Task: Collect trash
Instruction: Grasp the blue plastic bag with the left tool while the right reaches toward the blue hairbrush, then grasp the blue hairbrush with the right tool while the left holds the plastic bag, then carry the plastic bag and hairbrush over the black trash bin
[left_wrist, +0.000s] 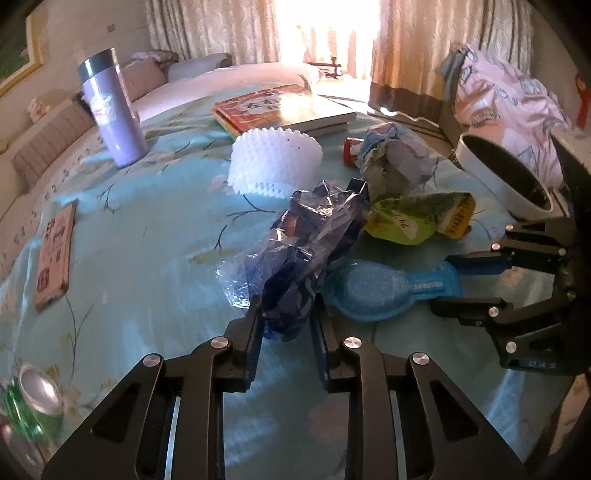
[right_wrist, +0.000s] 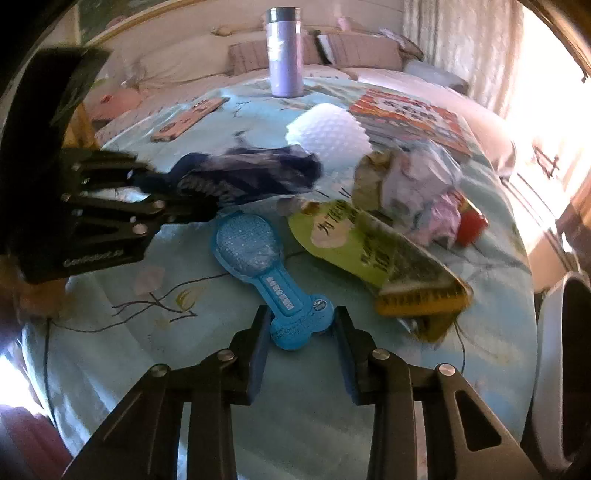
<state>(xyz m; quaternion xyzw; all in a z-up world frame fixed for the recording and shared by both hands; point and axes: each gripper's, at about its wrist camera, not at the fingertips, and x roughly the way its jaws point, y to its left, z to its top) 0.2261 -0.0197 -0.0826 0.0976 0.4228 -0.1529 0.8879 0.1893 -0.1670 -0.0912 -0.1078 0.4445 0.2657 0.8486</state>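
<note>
The blue spoon-shaped packet (right_wrist: 271, 273) was straddled at its near end by the right gripper (right_wrist: 301, 336), jaws spread, its long axis lying straight ahead; the crumpled blue wrapper (left_wrist: 306, 251) was pinched by the left gripper (left_wrist: 286, 317).

Lavender thermos (left_wrist: 110, 110), grey lid, stands upright on the surface (left_wrist: 147, 236) covered in light blue floral cloth. Landmark: white knobbly basket (left_wrist: 275, 162). Thermos is well off to its left in the left wrist view. Stack of books (left_wrist: 284, 109), red-orange cover on top, lies just behind the basket. Pink flat card (left_wrist: 55, 254) lies far left, nearer the camera. Bed with pillows (left_wrist: 199, 66) behind; curtains (left_wrist: 406, 44) at bright window.
</note>
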